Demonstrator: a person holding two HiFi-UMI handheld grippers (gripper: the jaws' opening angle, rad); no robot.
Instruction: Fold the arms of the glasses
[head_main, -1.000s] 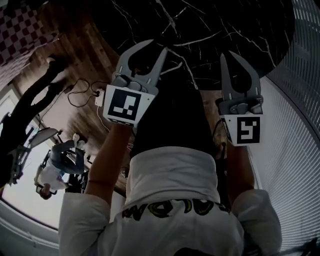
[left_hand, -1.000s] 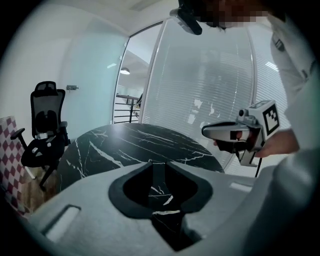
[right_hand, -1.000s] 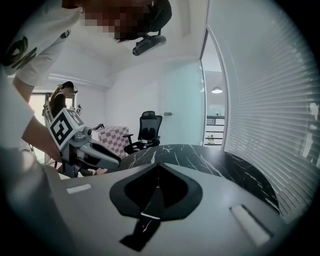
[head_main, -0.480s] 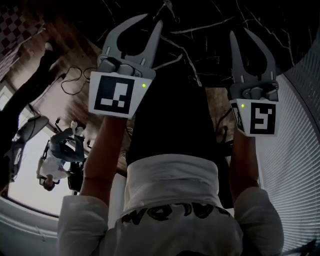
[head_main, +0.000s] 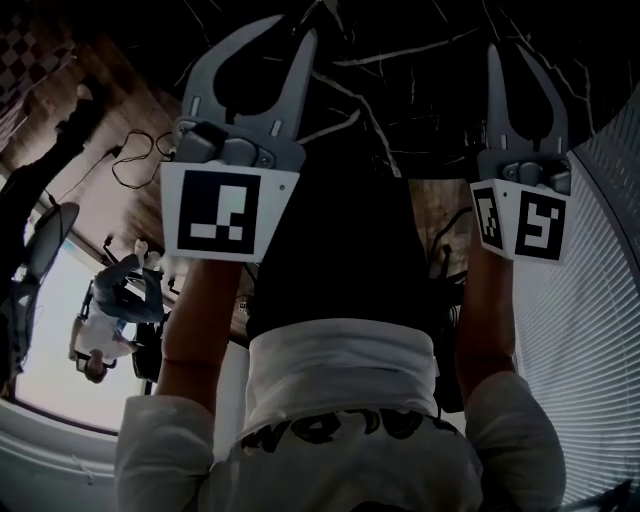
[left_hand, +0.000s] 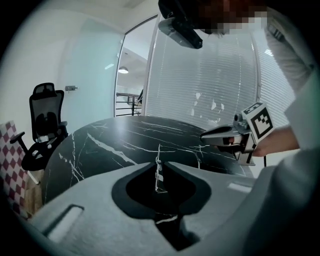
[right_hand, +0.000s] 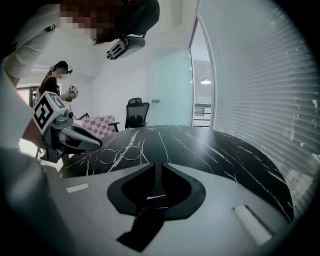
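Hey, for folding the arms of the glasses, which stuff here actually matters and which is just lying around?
Job: glasses; black marble table they lie on.
Lying about: office chair; red-checked object; window blinds; second person behind.

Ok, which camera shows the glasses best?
The right gripper view: the glasses lie on the table, both round rims outlined. The left gripper view catches them edge-on, as a thin upright sliver. The head view is too dark to tell them from the marble veins.
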